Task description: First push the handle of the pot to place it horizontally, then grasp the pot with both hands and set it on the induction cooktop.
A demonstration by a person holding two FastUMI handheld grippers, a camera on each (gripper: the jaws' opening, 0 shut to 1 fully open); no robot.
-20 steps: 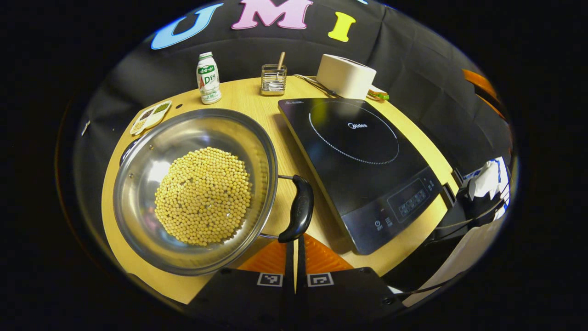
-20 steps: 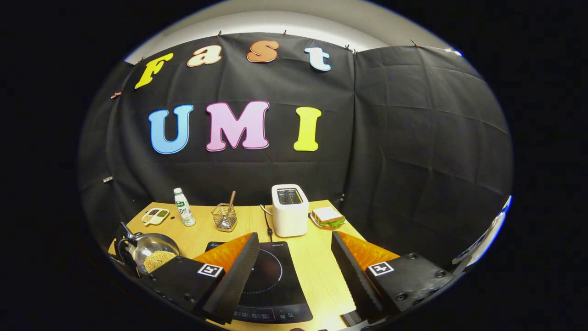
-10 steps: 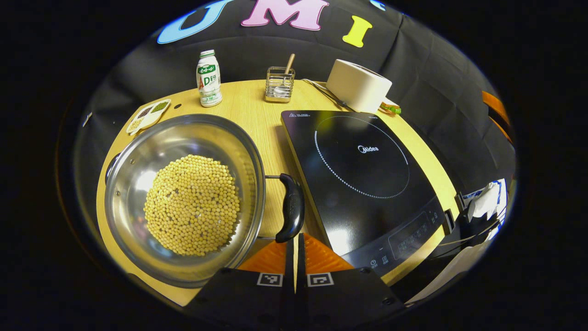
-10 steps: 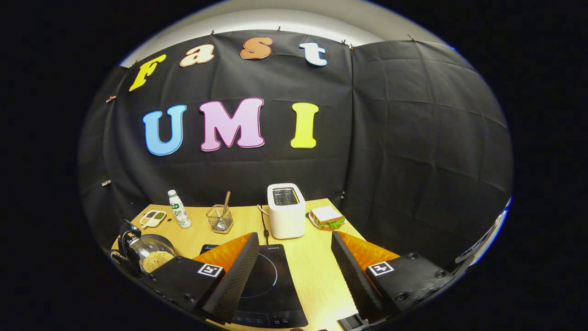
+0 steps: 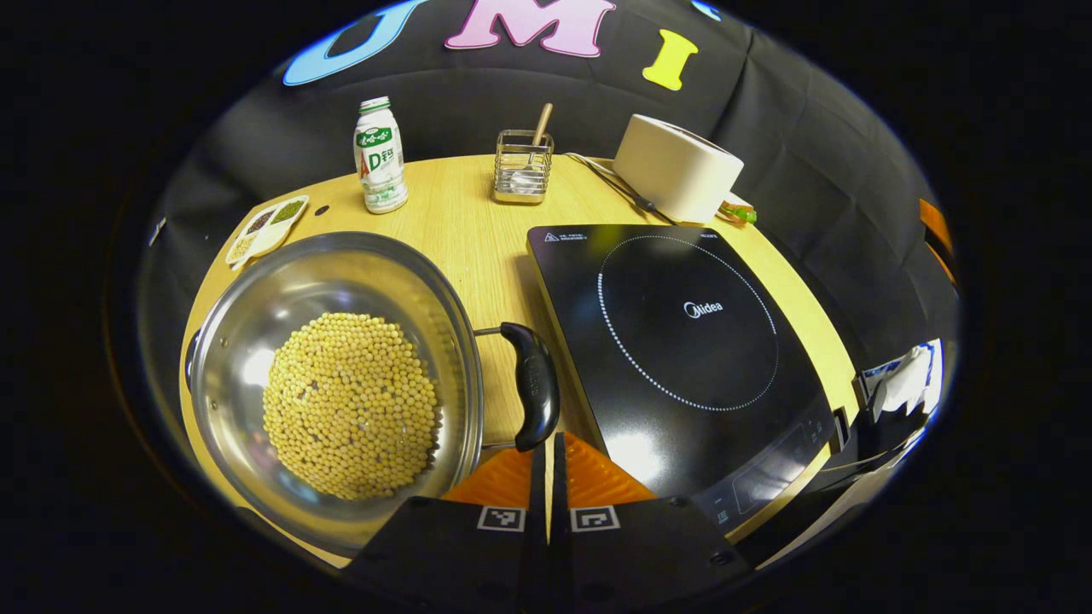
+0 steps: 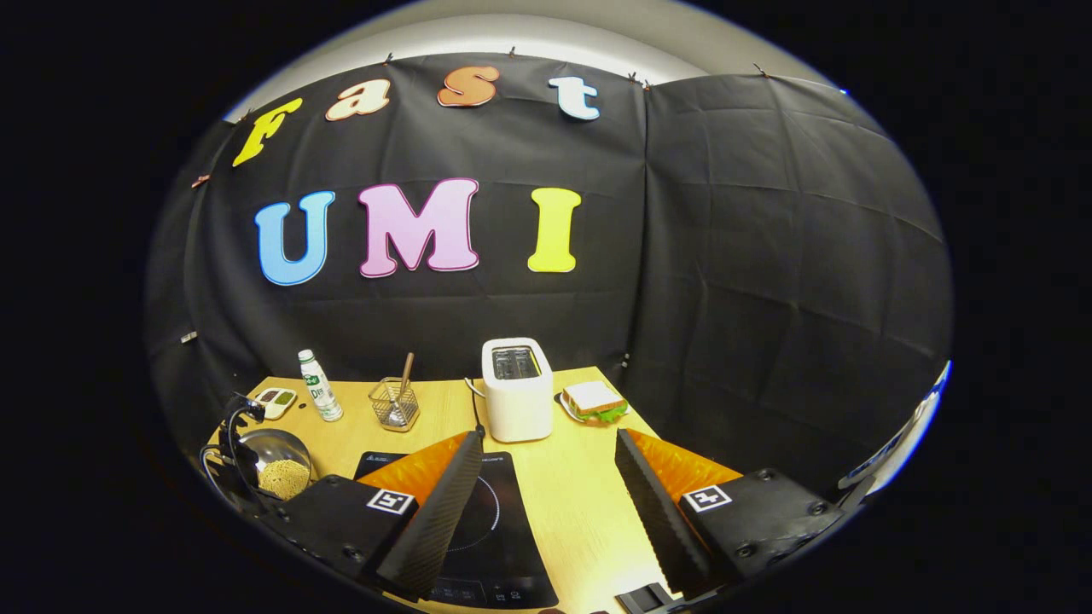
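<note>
A steel pot [image 5: 247,341] holding yellow beans sits on the wooden table's left side in the left gripper view. Its black handle [image 5: 533,384] sticks out on the right side, toward the induction cooktop [image 5: 682,324]. My left gripper [image 5: 550,439] is shut with nothing between its fingers, its tips right at the handle's near end. In the right gripper view the right gripper [image 6: 548,439] hangs open over the cooktop [image 6: 478,520] and bare table, well right of the pot [image 6: 277,465].
Along the table's back edge stand a small bottle [image 5: 378,153], a wire holder with a spoon [image 5: 522,158], a white toaster [image 5: 678,166] with its cord, and a sandwich [image 6: 593,399]. A small divided dish [image 5: 266,226] lies at the far left.
The left gripper view has shifted: pot and handle slid a little left and the cooktop came nearer. The right gripper view has drifted so the table scene moved left.
</note>
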